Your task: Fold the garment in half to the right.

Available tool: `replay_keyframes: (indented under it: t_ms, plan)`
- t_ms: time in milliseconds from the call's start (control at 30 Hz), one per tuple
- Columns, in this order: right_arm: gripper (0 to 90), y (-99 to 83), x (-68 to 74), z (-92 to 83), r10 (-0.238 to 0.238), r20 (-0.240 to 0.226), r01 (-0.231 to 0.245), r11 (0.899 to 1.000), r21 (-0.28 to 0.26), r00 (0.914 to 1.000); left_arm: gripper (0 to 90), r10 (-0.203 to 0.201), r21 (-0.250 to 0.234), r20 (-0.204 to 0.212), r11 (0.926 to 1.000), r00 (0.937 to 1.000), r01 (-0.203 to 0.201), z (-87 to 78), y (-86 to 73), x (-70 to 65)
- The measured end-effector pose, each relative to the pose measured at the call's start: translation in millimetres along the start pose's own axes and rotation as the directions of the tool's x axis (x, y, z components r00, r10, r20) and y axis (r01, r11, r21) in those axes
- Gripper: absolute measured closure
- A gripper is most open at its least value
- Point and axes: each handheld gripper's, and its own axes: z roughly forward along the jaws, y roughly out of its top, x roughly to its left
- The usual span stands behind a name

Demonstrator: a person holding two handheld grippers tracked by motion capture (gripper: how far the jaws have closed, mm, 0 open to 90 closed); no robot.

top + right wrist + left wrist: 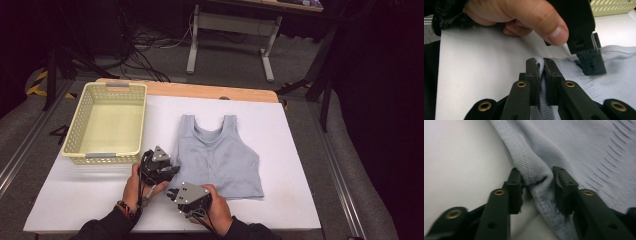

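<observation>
A light grey-blue ribbed tank top [220, 155] lies flat on the white table cover [80, 195], straps pointing away from me. My left gripper [172, 170] is at its left side edge. In the left gripper view its jaws [536, 177] hold a bunched fold of the top's edge [534, 173], both pads touching the cloth. My right gripper [173, 194] sits at the bottom left corner. In the right gripper view it [540, 62] is shut tight on the hem [541, 82], and the left gripper [590, 62] and a thumb show just beyond.
A pale yellow perforated basket [107, 156] stands empty at the table's left, just beyond the left gripper. The wooden table edge [200, 90] runs along the back. A desk frame and cables are on the floor behind.
</observation>
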Motion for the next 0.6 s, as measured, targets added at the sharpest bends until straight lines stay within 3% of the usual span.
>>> replay_keyframes:
  t_ms: [233,333,467,600]
  plan:
    - [82.9,-0.1,-2.8,-3.7,-0.001,-0.009,0.001,1.0,-0.012,1.0,73.9,0.022,-0.016,0.007,0.9996,0.9997,-0.022,-2.6,-1.4,-1.3]
    - [82.9,-0.1,-2.8,-5.0,0.001,-0.007,-0.001,1.0,-0.013,1.0,74.3,0.033,-0.021,-0.006,0.9992,0.9994,-0.033,-3.8,-1.5,-3.1]
    - [82.9,-0.1,-2.9,-5.2,0.001,-0.01,-0.001,1.0,-0.015,0.9999,74.7,0.078,-0.033,-0.039,0.9963,0.9962,-0.079,-7.4,-0.9,-6.9]
    - [82.9,0.4,-2.6,-6.0,-0.001,-0.009,0.001,1.0,-0.024,1.0,75.6,0.08,-0.043,-0.036,0.9957,0.9961,-0.082,-11.1,-1.2,-5.1]
